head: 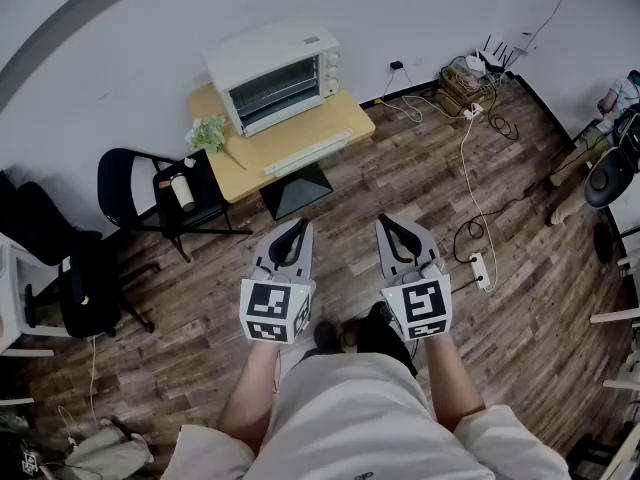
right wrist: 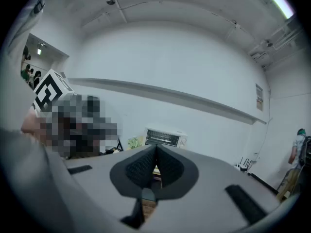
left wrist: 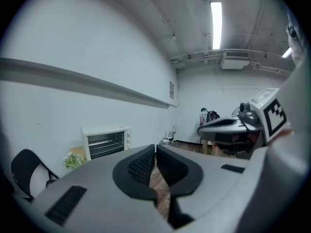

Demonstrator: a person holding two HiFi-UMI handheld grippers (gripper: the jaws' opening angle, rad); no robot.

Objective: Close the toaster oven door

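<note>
1. White toaster oven (head: 275, 73) sits on a small wooden table (head: 345, 118) against the far wall, well apart from us.
2. Our left gripper (head: 302, 225) and right gripper (head: 384, 221) are both closed and hold nothing.
3. We judge the door stiff, hinged and light. Push its top edge gently, since the oven may slide.

White toaster oven (head: 275, 76) on a small wooden table (head: 345, 118) against the wall, green sprig (head: 208, 133) at its left end, black folding chair (head: 135, 183) beside it, left gripper (head: 299, 228) and right gripper (head: 385, 224) side by side over plank floor (head: 200, 298), jaws together, well apart from the table, power strip (head: 481, 270) off right.
</note>
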